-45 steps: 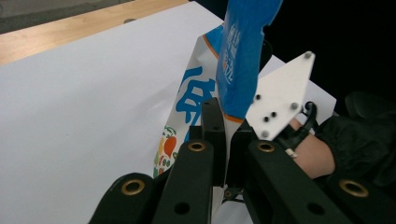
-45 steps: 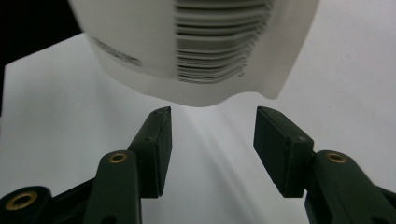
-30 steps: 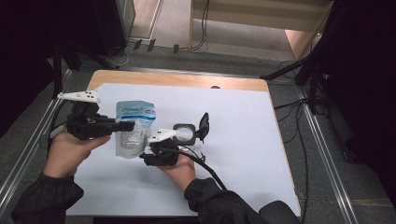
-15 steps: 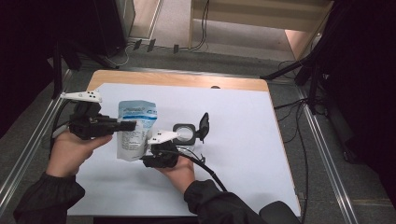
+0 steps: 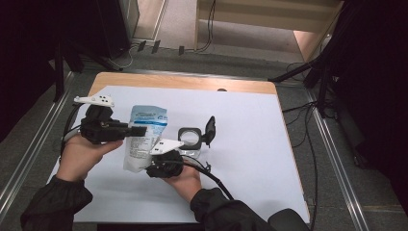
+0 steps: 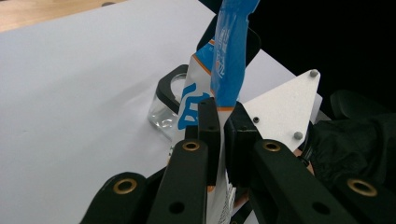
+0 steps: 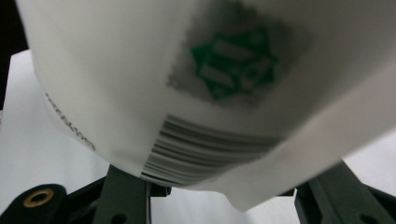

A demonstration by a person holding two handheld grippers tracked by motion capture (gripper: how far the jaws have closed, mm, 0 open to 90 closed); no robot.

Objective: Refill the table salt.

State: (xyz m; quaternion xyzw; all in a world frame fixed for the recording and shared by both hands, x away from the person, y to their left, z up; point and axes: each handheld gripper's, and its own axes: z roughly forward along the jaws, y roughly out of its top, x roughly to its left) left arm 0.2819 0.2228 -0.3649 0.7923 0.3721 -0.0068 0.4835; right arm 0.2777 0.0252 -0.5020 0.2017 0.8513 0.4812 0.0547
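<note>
Pouch (image 5: pixel 144 139), white with blue print, is held above the white sheet (image 5: pixel 250 144) that covers the surface, toward its left edge and about midway between the near and far edges. The pouch is gripped at two places. The left gripper (image 5: pixel 137 130) is clamped on the upper part of the pouch; in the left gripper view its jaws are seen pressed together on the thin blue-and-white edge of the pouch (image 6: pixel 224 70), with almost no gap between the pads. The right gripper (image 5: pixel 156 159) is closed on the lower part of the pouch; in the right gripper view the pouch bottom (image 7: pixel 210 93), bearing a barcode and a green mark, is seen bulging between the two black jaws, which stand well apart at either side of it. The jaws of the right gripper have just been closing slightly, with the pouch between them.

A clear square jar (image 5: pixel 190 139) with a black rim is set on the sheet just beside the pouch, toward the centre of the surface. Its black hinged lid (image 5: pixel 210 129) is raised and stands open at the side of the jar facing the right edge. In the left gripper view the jar (image 6: pixel 163 109) is seen behind the pouch, resting on the sheet.
</note>
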